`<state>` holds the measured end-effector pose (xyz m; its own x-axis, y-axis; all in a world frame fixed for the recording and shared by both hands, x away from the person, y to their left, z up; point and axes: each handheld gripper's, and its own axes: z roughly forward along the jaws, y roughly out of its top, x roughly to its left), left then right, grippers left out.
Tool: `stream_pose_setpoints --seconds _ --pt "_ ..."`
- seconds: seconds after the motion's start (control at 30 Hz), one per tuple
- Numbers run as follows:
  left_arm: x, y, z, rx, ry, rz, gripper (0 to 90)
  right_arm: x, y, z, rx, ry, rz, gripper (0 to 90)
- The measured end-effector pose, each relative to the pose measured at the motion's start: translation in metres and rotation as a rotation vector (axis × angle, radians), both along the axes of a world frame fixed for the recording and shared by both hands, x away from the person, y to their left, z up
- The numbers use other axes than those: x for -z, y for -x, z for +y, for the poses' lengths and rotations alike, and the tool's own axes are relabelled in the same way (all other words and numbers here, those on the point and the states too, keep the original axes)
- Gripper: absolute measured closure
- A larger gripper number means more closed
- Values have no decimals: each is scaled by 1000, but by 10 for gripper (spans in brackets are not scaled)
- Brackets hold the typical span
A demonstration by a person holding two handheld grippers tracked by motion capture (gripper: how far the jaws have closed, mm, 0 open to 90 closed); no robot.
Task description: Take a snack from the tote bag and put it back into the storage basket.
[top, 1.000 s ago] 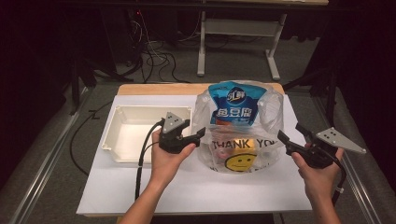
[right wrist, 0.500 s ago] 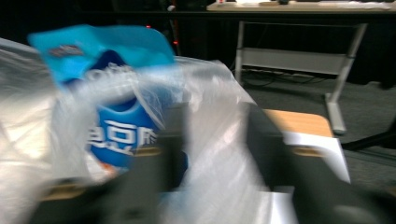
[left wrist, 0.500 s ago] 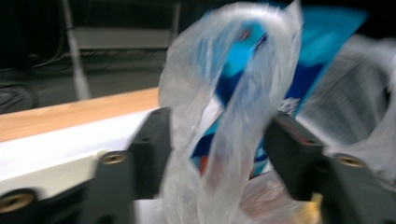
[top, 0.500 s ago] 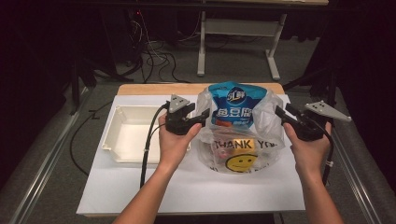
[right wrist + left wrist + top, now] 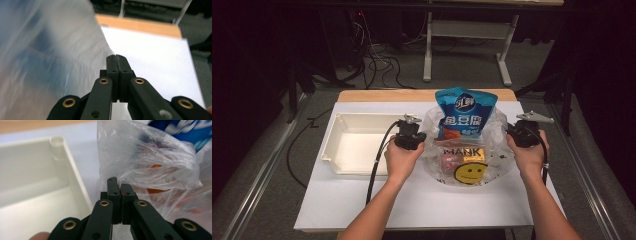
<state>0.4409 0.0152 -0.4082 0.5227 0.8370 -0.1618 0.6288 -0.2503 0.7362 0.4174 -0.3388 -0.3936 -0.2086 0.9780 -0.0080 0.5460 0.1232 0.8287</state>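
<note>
A clear plastic bag point(image 5: 492, 150) with a yellow smiley and "THANK" print stands mid-table. A blue snack packet point(image 5: 466, 112) sticks out of its top. My left gripper point(image 5: 421, 136) is at the bag's left edge. Its jaws have just been closing and now pinch crumpled film of the plastic bag point(image 5: 150, 165) at the tips of the left gripper point(image 5: 119, 182). My right gripper point(image 5: 511, 131) is at the bag's right edge and its jaws have also just been closing. They are shut, and the blurred plastic bag point(image 5: 45, 50) runs right up to the tips of the right gripper point(image 5: 117, 57).
A white tray point(image 5: 343, 150) lies left of the bag, its near wall point(image 5: 75, 177) close beside my left jaws. White paper point(image 5: 437, 205) covers the table, with a wooden strip point(image 5: 422, 95) along the far edge. Cables and a table frame sit on the floor beyond.
Both hands came inward and down to the bag's two sides. Both pairs of jaws went from open to shut at the bag's edges.
</note>
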Motion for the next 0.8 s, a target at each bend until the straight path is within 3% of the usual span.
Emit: stream_pose_setpoints --seconds 0.1,0.2,0.27,0.33,0.4,0.43,0.47,0.5,0.57,0.63,0.73,0.77,0.8 --pt "10 0 -3 0 -48 23 895 18 -5 -5 5 -7 56 900" --pt "11 3 -9 6 -115 -2 895 32 -8 -9 22 -3 99 900" --pt "10 7 -16 29 -161 -8 892 55 -10 -15 47 -2 180 900" --pt "11 11 -19 50 -178 -20 873 66 -9 -20 51 -4 214 900" --pt "11 13 -19 55 -173 -23 845 69 -7 -23 62 -20 213 900" --pt "8 16 -15 66 -116 -23 767 66 1 -30 82 -75 172 816" --pt "8 16 -15 66 -116 -23 733 66 1 -30 82 -75 172 816" --pt "5 19 -12 65 -88 -33 733 62 6 -33 84 -95 147 777" --pt "-4 26 -7 61 -36 -69 629 47 19 -37 67 -134 86 698" --pt "-13 33 -1 52 -1 -95 589 31 34 -37 43 -139 35 656" --pt "-26 50 11 32 96 -133 506 6 68 -34 12 -123 -65 575" --pt "-26 50 11 32 96 -133 493 6 68 -34 12 -123 -65 575" --pt "-29 61 16 18 132 -163 491 -3 87 -32 -13 -157 -108 550"
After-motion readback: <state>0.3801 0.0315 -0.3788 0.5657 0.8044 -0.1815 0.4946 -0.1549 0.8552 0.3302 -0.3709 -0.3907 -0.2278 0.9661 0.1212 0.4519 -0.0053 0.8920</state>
